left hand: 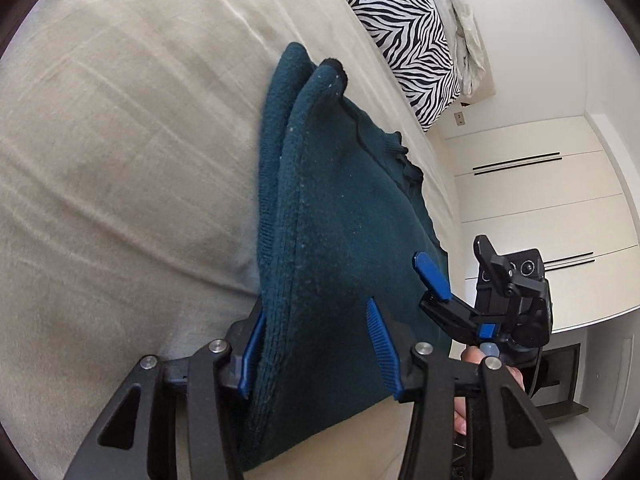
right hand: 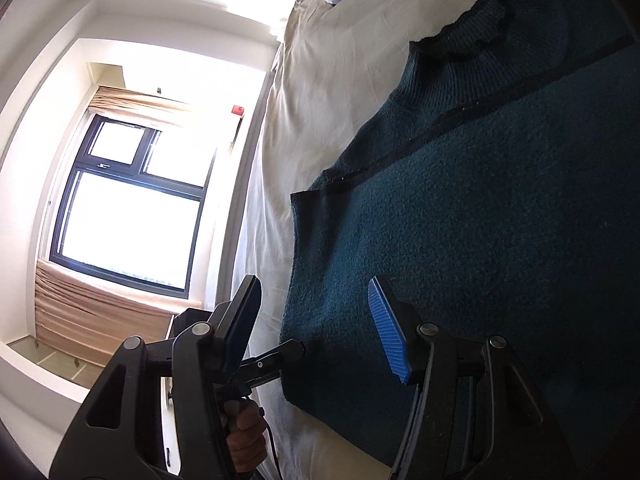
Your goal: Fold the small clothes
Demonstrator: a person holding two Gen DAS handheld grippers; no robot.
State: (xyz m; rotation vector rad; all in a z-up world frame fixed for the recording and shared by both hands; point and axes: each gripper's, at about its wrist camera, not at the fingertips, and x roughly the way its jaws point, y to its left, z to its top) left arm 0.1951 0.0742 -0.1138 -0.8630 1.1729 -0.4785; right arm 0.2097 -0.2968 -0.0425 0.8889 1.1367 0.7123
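Currently:
Garment: teal knit sweater [left hand: 340, 216] lies folded on the beige bed sheet [left hand: 120, 160].
Left gripper [left hand: 316, 344]: jaws part-open around the sweater's thick folded edge at 6 o'clock (pad contact unclear).
Right gripper [right hand: 316, 332]: jaws part-open, nothing clamped; one finger over the sweater's 7 o'clock corner.
Pillow: zebra-print pillow [left hand: 404, 36] at 1 o'clock.

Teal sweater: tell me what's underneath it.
The teal sweater lies on a beige bedsheet, which shows all around it. The sweater is doubled over, so its lower layers and the sheet directly beneath are covered from view.
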